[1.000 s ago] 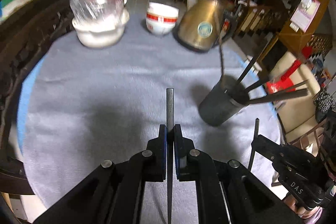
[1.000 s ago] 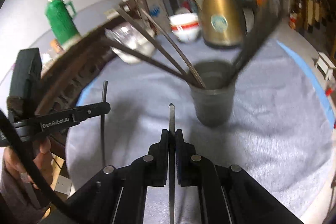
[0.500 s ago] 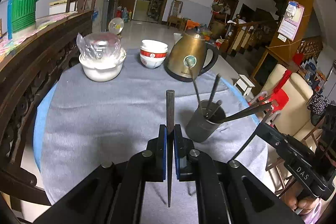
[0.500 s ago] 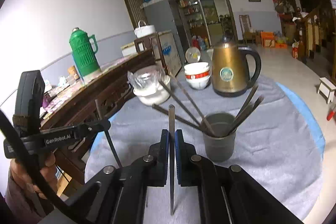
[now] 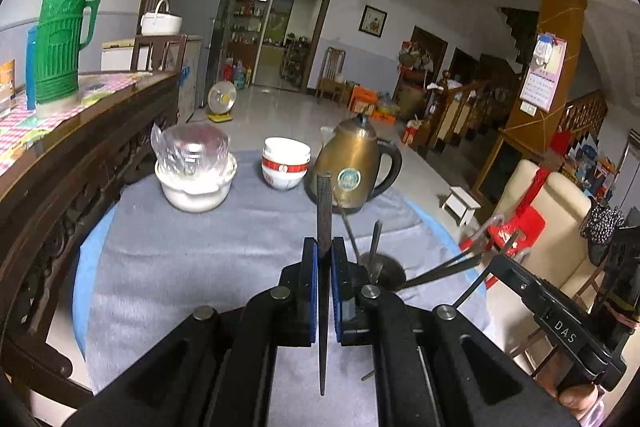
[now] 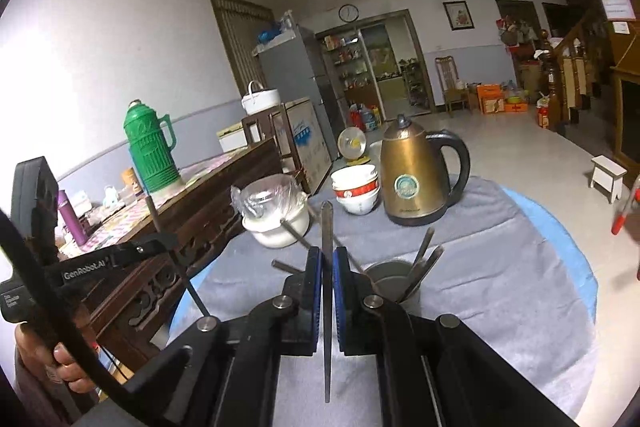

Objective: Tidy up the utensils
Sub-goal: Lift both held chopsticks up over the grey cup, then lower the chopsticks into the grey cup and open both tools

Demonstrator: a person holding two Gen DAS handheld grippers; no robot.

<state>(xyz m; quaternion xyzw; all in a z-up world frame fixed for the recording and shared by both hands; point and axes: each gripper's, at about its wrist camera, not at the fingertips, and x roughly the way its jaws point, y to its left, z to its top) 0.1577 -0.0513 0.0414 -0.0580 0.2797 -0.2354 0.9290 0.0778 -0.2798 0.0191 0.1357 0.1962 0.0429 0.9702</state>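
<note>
My left gripper (image 5: 324,243) is shut on a dark chopstick (image 5: 324,203) that stands up between its blue pads. Just right of it, partly behind the right finger, stands the dark grey utensil cup (image 5: 384,269) with several chopsticks leaning out. My right gripper (image 6: 328,253) is likewise shut on a dark chopstick (image 6: 327,223), above and left of the cup (image 6: 390,281). Each gripper shows in the other's view: the right one (image 5: 498,263) at the lower right, the left one (image 6: 168,239) at the left, each with its thin stick. Both hang above the grey cloth.
On the round table's grey cloth (image 5: 180,259) at the far side stand a gold kettle (image 5: 354,163), stacked red-banded bowls (image 5: 286,163) and a white pot (image 5: 196,183) with a plastic-wrapped top. A dark wooden sideboard (image 5: 60,163) with a green thermos (image 5: 58,39) borders the left. A beige chair (image 5: 536,211) is right.
Both grippers have risen and tilted upward, each still holding its chopstick. The cup and table have dropped lower in both views, and more of the room shows.
</note>
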